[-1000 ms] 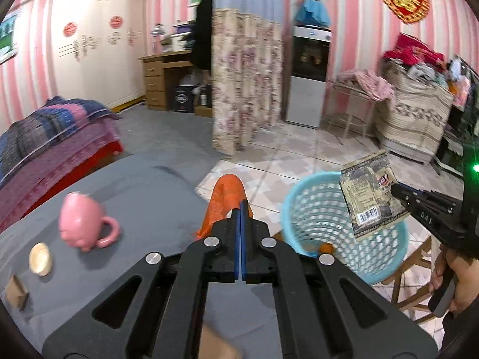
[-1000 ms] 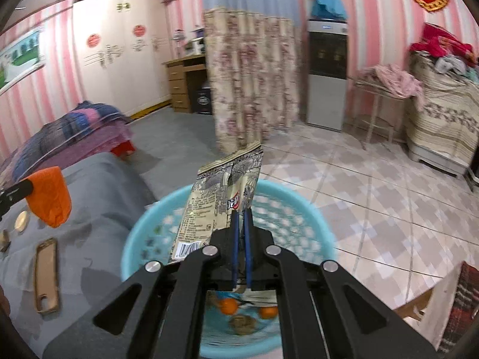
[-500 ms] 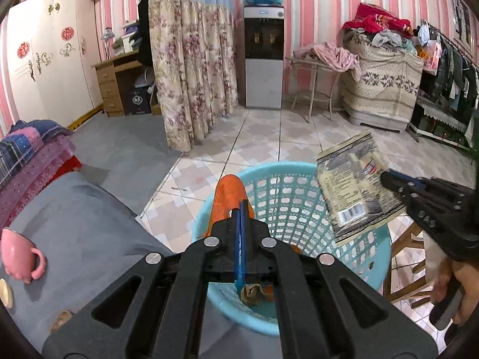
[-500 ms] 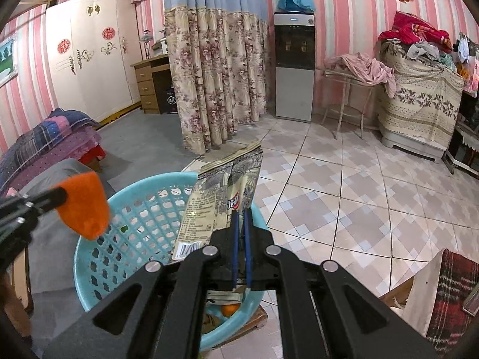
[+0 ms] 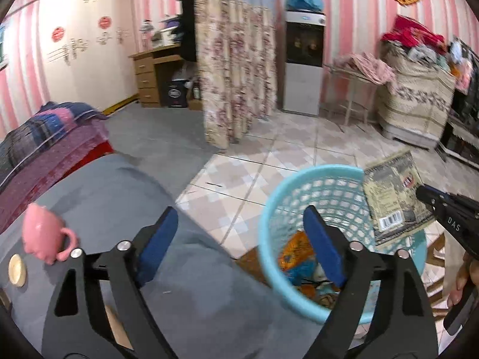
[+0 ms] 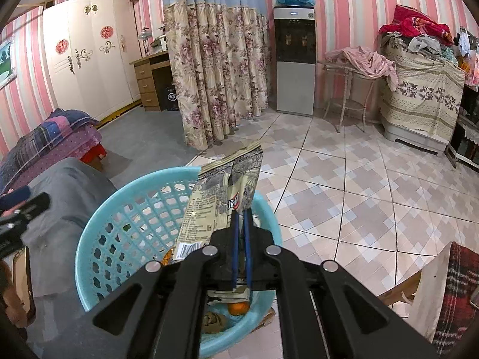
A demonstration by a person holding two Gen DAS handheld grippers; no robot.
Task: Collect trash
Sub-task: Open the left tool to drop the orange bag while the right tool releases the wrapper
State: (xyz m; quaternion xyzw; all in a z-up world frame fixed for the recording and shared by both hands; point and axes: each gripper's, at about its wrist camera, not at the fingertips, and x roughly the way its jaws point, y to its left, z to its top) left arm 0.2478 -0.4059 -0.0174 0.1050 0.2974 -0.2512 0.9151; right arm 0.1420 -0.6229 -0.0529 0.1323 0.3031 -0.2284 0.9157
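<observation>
Left gripper (image 5: 239,233) just opened, nothing between its pads; right gripper (image 6: 241,221) pinching the snack wrapper (image 6: 221,197).
I hold the wrapper over the blue basket (image 6: 98,224) so it drops in.

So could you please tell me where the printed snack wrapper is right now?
In the right wrist view the snack wrapper stands upright at centre, clamped in the right hand-held gripper, over the blue basket.

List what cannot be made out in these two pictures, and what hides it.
- Floor of the light blue plastic basket: right wrist view, covered by the right gripper.
- Print on the grey snack wrapper: left wrist view, blurred.
- Tan flat object: cut by the left edge.
</observation>
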